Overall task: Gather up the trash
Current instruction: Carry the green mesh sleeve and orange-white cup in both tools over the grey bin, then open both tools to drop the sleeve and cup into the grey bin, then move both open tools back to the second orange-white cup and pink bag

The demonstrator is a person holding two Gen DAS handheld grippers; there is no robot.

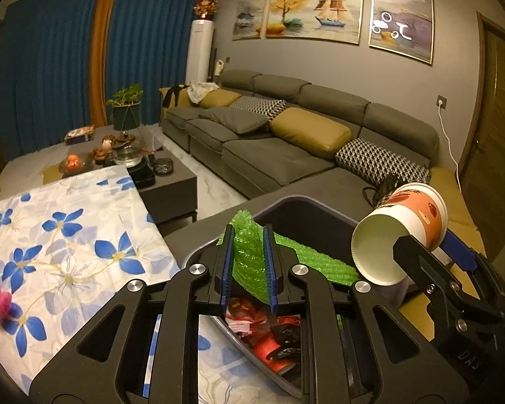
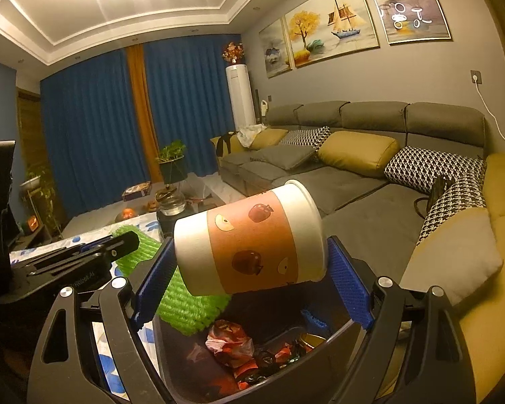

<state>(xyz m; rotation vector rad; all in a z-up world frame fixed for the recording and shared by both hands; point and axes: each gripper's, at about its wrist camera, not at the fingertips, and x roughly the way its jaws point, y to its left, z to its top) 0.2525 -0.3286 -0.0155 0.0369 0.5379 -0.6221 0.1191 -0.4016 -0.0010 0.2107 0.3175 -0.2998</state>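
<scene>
Left claw pinching crinkled green plastic wrap and right claw gripping an orange-banded white paper cup should release squarely above the dark plastic trash bin below them.

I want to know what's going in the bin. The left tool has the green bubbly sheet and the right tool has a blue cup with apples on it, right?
Almost. The cup in the right tool is not blue: it is white with an orange band of apple pictures, as the right wrist view shows. The left tool does hold the green bubbly sheet, above the bin.
</scene>
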